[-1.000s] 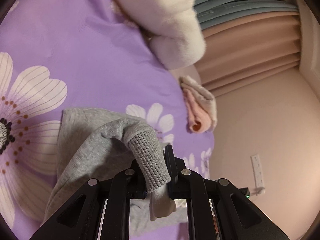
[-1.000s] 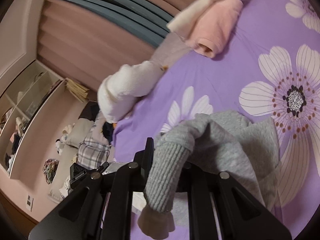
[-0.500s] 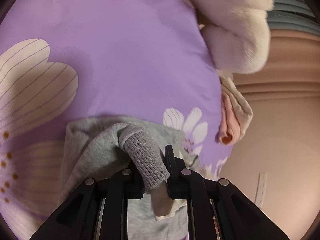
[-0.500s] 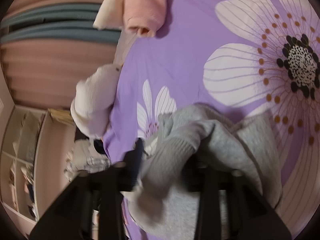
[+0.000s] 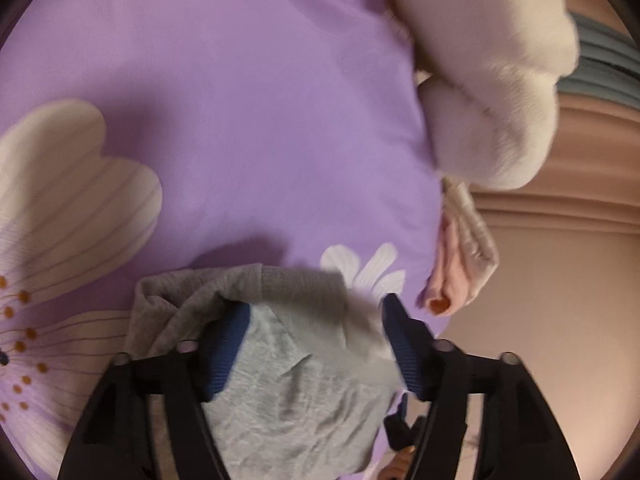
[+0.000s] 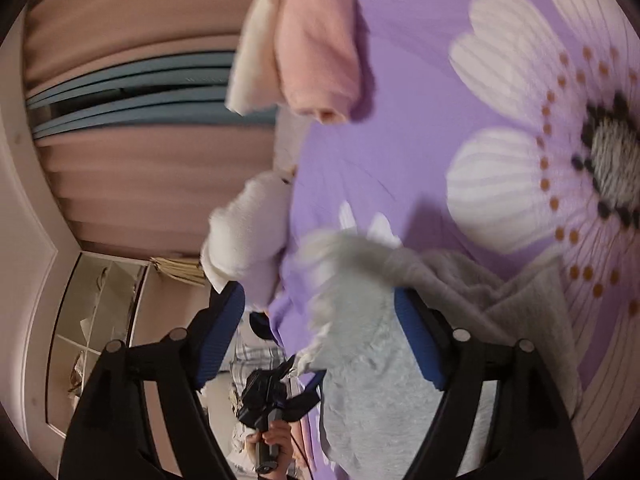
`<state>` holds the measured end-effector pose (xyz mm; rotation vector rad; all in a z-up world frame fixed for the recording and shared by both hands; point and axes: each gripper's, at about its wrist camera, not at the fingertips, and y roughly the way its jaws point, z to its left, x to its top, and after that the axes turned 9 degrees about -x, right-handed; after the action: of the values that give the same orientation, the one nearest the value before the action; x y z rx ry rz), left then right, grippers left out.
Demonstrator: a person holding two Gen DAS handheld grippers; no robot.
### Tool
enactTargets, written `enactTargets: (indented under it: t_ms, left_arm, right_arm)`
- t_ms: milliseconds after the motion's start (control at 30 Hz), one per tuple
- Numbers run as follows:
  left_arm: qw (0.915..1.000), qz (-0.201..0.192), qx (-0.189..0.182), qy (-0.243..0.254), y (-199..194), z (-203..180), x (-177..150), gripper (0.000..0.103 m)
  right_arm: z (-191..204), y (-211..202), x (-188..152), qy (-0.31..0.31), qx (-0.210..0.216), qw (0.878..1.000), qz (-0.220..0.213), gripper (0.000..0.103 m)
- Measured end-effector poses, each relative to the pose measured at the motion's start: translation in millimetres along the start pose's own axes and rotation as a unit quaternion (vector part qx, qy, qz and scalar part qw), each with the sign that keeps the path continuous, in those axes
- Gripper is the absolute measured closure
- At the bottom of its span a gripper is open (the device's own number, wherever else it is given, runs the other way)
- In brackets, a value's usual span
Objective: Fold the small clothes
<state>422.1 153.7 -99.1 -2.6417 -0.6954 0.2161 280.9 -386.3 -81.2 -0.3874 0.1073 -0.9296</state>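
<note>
Both cuffs released: each hand-held gripper (image 5: 314,344) (image 6: 320,336) gapes over the blurred grey garment (image 5: 296,392).

Bed's purple floral cover (image 5: 248,112) carries my grey garment (image 5: 296,392) at lower centre, pink-cream folded clothes (image 6: 316,48) and white fluffy garment (image 5: 492,80) at its edge.

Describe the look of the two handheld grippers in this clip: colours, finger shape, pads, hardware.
Both match. The left gripper and right gripper have matte black angular frames with triangular cut-outs and round silver pivot bolts. Each finger ends in a blue ribbed pad, tapered toward the tip. No cables, markings or sleeves are visible on either.
</note>
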Motion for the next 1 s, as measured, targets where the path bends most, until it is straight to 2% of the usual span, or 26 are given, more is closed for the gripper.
enactTargets:
  t_ms: [100,200,267,333,400,433,500,533,567,733,800,900,1000]
  left_arm:
    - [0.9989,-0.024,0.023,0.034,-17.2,-8.0,-3.6,0.032]
    - [0.9963,-0.026,0.043,0.07,-29.3,-12.8,-14.6,0.032]
    - [0.9922,-0.028,0.064,0.103,-36.9,-17.5,-26.3,0.032]
    - [0.9852,-0.026,0.087,0.145,-43.0,-23.4,-41.2,0.032]
    - [0.9738,-0.024,0.118,0.193,-45.8,-30.8,-61.0,0.032]
    - [0.9684,-0.025,0.125,0.214,-47.3,-32.1,-70.6,0.032]
    - [0.9559,-0.02,0.14,0.258,-47.2,-35.8,-91.4,0.032]
    - [0.9498,-0.019,0.146,0.276,-48.6,-35.3,-101.3,0.032]
    - [0.942,-0.015,0.152,0.299,-48.0,-34.5,-114.3,0.032]
    - [0.9097,-0.004,0.201,0.363,-34.9,-22.9,-152.0,0.032]
    - [0.8981,0.0,0.219,0.382,-31.9,-12.8,-164.7,0.032]
    - [0.8866,0.013,0.243,0.393,-24.8,5.4,-177.2,0.032]
    - [0.8662,0.012,0.267,0.422,-23.6,16.8,-191.5,0.032]
  right_arm:
    - [4.5,-12.5,2.2,-0.019,-0.029,0.999,-0.02,0.025]
    - [11.7,-18.3,-5.8,-0.067,-0.059,0.996,-0.012,0.025]
    - [20.3,-18.5,-15.6,-0.118,-0.091,0.989,-0.009,0.026]
    - [30.6,-18.6,-31.6,-0.181,-0.118,0.976,-0.004,0.029]
    - [40.8,-16.7,-51.1,-0.248,-0.159,0.956,-0.003,0.035]
    - [44.4,-15.1,-58.6,-0.275,-0.178,0.945,-0.004,0.043]
    - [51.4,-10.8,-78.0,-0.334,-0.226,0.915,-0.006,0.054]
    - [54.4,-9.4,-92.1,-0.371,-0.251,0.894,-0.001,0.061]
    - [55.3,-8.4,-102.1,-0.395,-0.262,0.881,0.004,0.066]
    - [40.5,-13.8,-135.9,-0.462,-0.3,0.835,0.022,0.069]
    - [27.2,-14.8,-141.4,-0.464,-0.315,0.827,0.033,0.069]
    - [11.4,-15.1,-144.0,-0.459,-0.341,0.819,0.037,0.072]
    - [-2.8,-14.6,-147.9,-0.462,-0.353,0.813,0.037,0.073]
